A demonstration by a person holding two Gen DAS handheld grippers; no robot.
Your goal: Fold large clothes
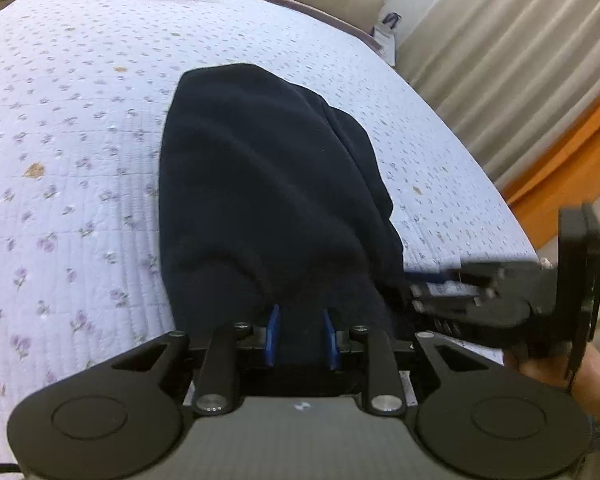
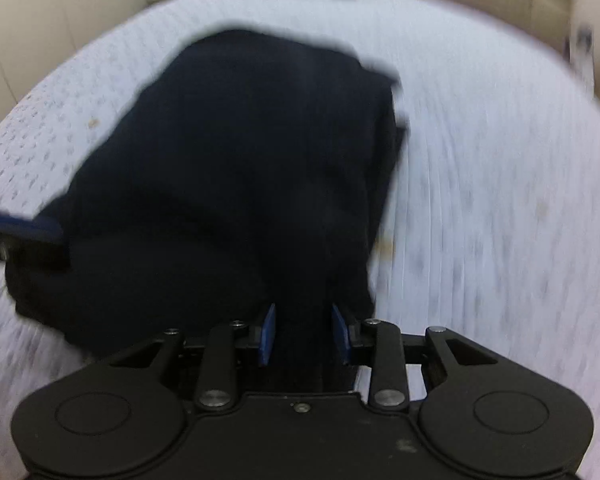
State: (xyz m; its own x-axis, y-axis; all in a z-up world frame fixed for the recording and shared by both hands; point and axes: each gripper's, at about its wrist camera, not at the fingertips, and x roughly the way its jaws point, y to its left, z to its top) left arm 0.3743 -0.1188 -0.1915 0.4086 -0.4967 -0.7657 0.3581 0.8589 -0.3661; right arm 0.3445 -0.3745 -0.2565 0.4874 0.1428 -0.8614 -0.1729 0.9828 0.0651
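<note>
The left gripper (image 1: 302,330) is closing its blue pads on the near edge of the dark garment (image 1: 268,184), while the right gripper (image 2: 304,332) is standing part-open astride the same edge, grip not confirmed. The garment is lying on the bed (image 1: 72,128), its long axis running straight away from both grippers toward the headboard, each gripper equally near.

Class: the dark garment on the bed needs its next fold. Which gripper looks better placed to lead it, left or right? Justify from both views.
Probably left. The left gripper has the dark garment bunched between its fingers, in sharp view. The right gripper view is motion-blurred, grip unclear.
</note>
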